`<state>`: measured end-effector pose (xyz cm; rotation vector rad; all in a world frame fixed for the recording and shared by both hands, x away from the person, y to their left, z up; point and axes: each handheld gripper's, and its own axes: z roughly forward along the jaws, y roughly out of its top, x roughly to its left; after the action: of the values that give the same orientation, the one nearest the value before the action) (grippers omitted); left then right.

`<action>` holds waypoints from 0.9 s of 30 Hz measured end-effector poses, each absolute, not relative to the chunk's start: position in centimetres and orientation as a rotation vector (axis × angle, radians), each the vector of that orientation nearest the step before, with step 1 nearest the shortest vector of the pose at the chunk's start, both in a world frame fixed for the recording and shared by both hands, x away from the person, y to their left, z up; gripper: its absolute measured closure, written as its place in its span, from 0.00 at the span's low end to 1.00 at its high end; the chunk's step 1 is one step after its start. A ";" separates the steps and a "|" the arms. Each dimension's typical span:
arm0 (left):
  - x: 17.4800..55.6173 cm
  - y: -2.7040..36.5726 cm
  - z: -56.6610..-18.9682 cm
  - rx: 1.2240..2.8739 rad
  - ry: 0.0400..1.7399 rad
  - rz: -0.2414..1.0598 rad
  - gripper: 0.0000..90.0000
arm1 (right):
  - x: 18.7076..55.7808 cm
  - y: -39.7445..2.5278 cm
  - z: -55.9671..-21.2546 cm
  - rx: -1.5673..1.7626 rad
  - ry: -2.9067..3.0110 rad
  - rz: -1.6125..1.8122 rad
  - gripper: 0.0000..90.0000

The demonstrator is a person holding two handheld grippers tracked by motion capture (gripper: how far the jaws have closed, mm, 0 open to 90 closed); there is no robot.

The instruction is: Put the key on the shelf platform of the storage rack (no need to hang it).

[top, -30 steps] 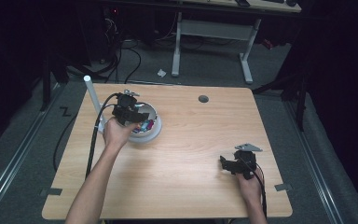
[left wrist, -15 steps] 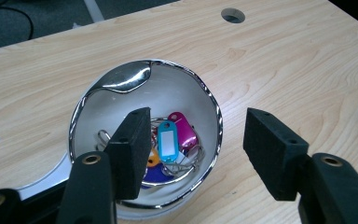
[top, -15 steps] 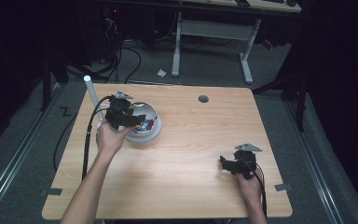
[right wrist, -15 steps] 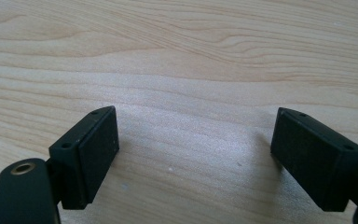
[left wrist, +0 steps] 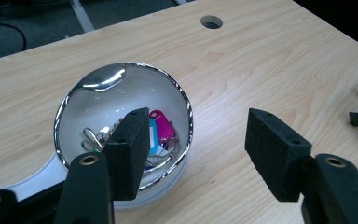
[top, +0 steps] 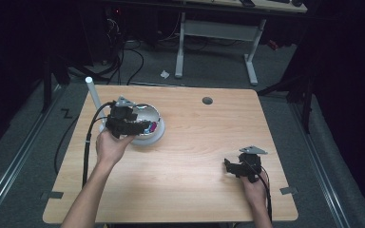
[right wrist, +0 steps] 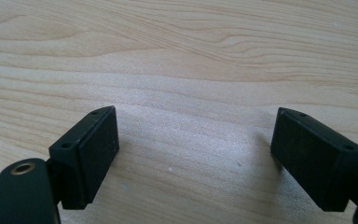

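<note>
Left gripper [left wrist: 193, 154] jaws spread wide, empty; bowl [left wrist: 98, 84] with key tags [left wrist: 161, 128] just ahead, beneath near-side jaw. Right gripper [right wrist: 193, 156] spread too, far off.

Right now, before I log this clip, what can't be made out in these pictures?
- Bowl contents: in the left gripper view, the left hand-held gripper has one jaw covering part of the key tags.
- In the high view, that gripper's body hides the bowl's near side; the tags are too small to count.
- White post: what it is cannot be told.
</note>
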<state>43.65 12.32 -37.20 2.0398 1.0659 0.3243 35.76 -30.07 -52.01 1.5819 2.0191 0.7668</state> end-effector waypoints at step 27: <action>40.3 14.2 -38.4 1.986 1.084 0.296 0.44 | 35.8 -30.1 -52.0 1.581 2.019 0.766 0.17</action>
<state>40.30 14.20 -38.38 1.9857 1.0843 0.2965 35.76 -30.06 -52.01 1.5812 2.0188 0.7662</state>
